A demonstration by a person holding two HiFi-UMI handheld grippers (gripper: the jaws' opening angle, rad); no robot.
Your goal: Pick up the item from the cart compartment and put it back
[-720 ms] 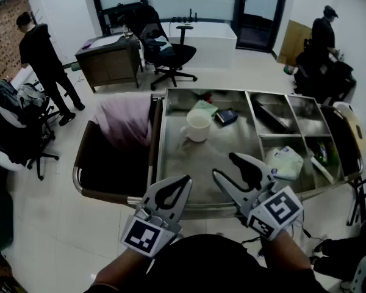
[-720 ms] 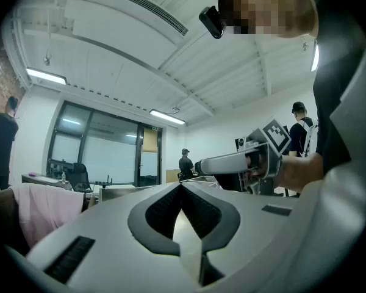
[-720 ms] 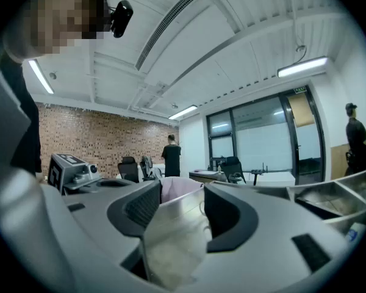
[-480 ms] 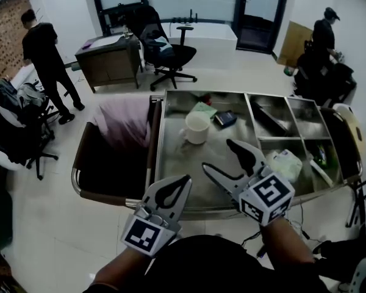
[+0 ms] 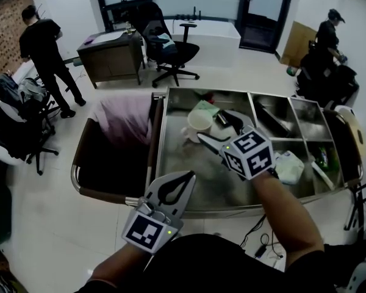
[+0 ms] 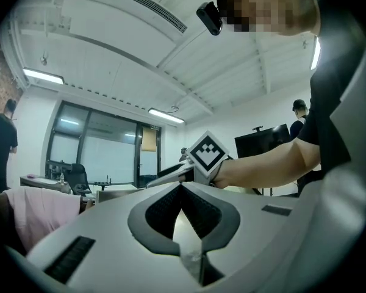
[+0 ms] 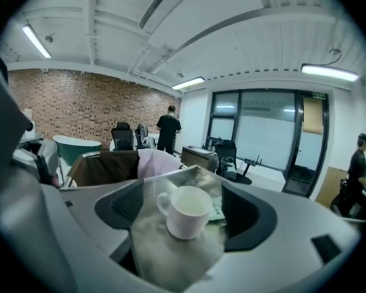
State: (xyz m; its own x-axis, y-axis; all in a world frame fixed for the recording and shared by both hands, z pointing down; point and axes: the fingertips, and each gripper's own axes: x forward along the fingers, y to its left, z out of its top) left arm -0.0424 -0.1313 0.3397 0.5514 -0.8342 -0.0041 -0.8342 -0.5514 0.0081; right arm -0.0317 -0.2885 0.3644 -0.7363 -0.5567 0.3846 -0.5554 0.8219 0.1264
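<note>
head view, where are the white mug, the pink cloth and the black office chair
white ceramic mug (image 5: 197, 121), head view, on its open top
pink fabric cloth (image 5: 125, 119), head view, middle of its folds
black swivel office chair (image 5: 179, 52), head view, on its seat

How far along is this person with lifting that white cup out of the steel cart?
Nothing looks done yet: the white ceramic mug stands on the floor of the steel cart, in its big compartment. In hand: the right gripper points at the mug with open jaws either side, pads not touching. The left gripper waits shut at the cart's near edge. Left: close, lift, set it back.
</note>
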